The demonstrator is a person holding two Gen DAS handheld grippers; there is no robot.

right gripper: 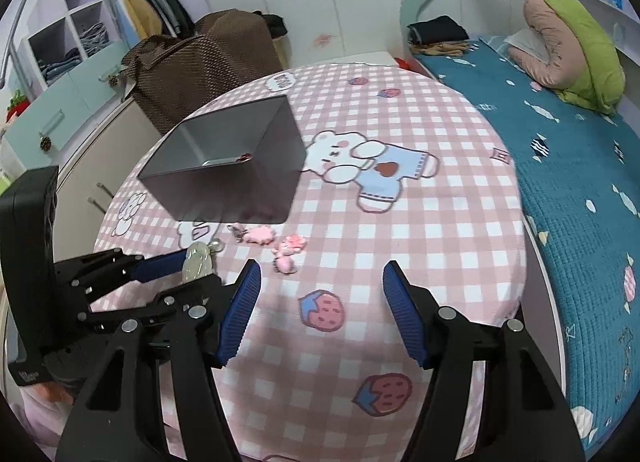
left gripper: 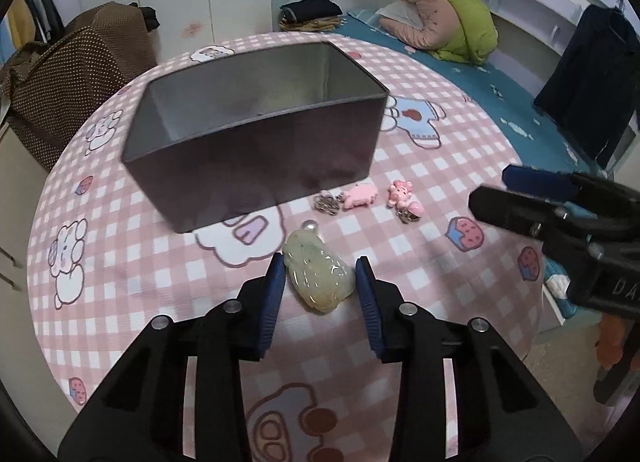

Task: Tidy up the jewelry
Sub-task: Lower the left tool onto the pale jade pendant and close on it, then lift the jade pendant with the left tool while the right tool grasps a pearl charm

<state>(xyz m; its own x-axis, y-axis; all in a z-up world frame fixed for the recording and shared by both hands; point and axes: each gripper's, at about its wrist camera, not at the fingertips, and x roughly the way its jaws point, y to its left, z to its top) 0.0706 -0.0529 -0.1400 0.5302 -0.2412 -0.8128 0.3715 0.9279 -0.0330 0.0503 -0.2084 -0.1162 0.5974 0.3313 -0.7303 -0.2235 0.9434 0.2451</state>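
A pale green jade pendant (left gripper: 320, 282) lies on the pink checked tablecloth (left gripper: 160, 270), just in front of the grey open box (left gripper: 256, 134). My left gripper (left gripper: 320, 264) is down over it, and both blue pads touch its sides. Beyond it lie a small pearl bead (left gripper: 310, 226), a metal charm (left gripper: 329, 204), a pink pig charm (left gripper: 360, 196) and a pink figure charm (left gripper: 402, 194). My right gripper (right gripper: 322, 272) hangs open over the cloth to the right of the charms, with only a strawberry print between its fingers. A small red item (right gripper: 244, 158) shows inside the box (right gripper: 224, 178).
The round table ends at a curved edge on all sides. A bed with a teal cover (right gripper: 560, 134) runs along the right, with a rolled quilt (right gripper: 576, 50) on it. A brown dotted bag (right gripper: 200, 62) sits on a cabinet behind the box.
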